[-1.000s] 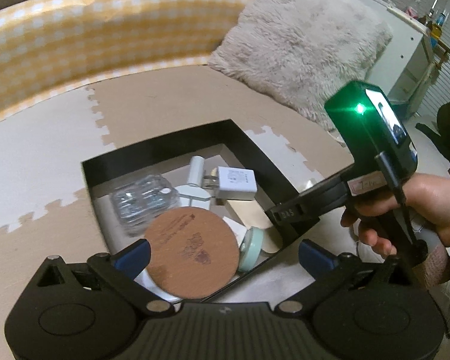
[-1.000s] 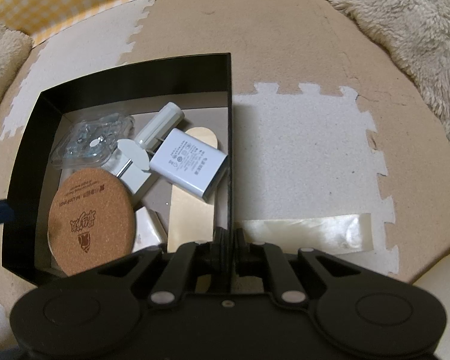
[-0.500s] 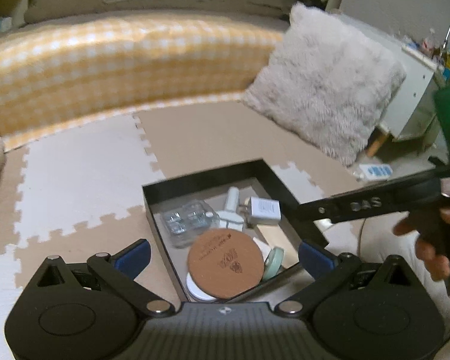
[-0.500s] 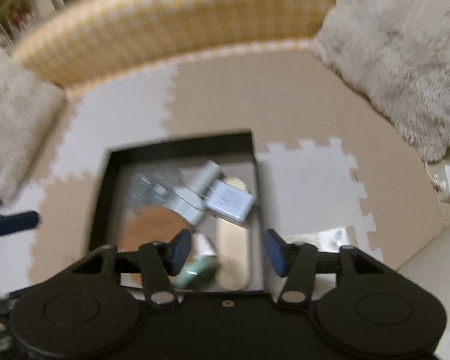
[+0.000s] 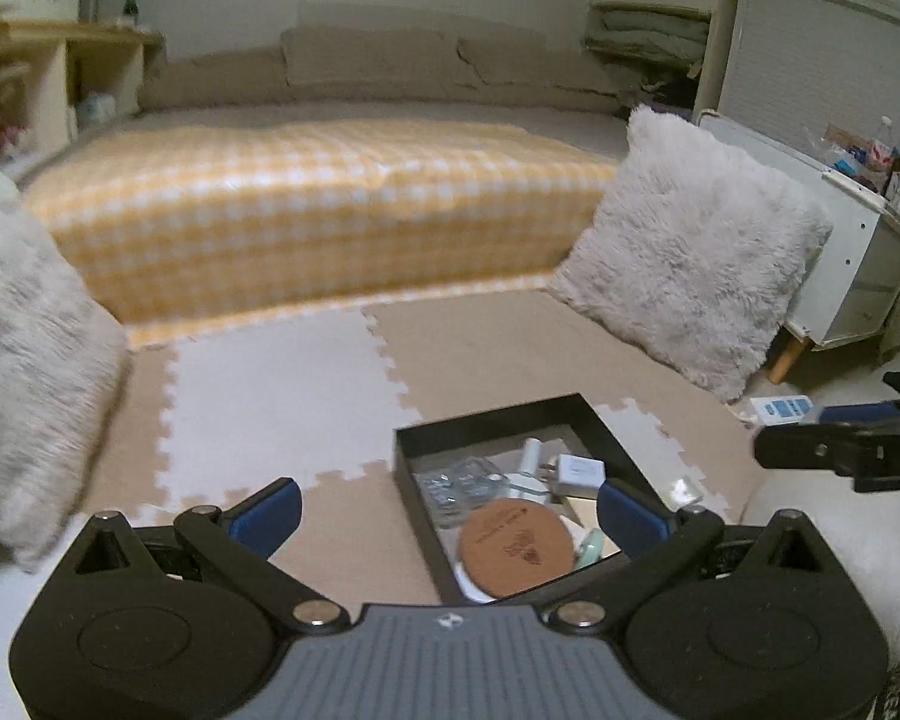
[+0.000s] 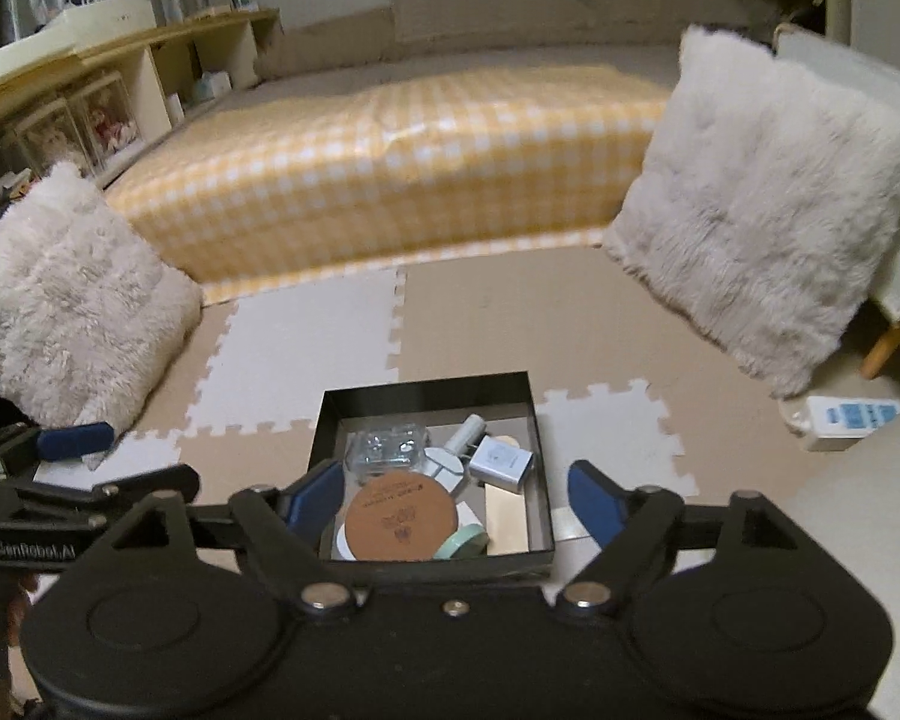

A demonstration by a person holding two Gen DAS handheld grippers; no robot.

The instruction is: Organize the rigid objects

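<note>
A black open box [image 5: 492, 412] [image 6: 426, 387] sits on the foam floor mat. In it lie a round cork coaster [image 5: 515, 549] [image 6: 399, 517], a white charger [image 5: 581, 471] [image 6: 501, 461], a clear plastic case [image 5: 465, 483] [image 6: 387, 447], a white tube [image 6: 467, 431] and a pale green roll [image 6: 462, 542]. My left gripper [image 5: 449, 513] is open and empty, held high above and behind the box. My right gripper [image 6: 453, 495] is open and empty, also raised over the box's near edge. Each gripper shows at the edge of the other's view.
A yellow checked mattress [image 5: 306, 204] runs along the back. Fluffy white cushions stand at right [image 5: 696, 246] [image 6: 768, 192] and left [image 6: 66, 294]. A white power strip [image 6: 849, 417] lies on the floor at right. A white cabinet [image 5: 846, 252] stands far right.
Both grippers have pulled up and back from the box, so the room has come into view. My right gripper let go of the box wall and opened.
</note>
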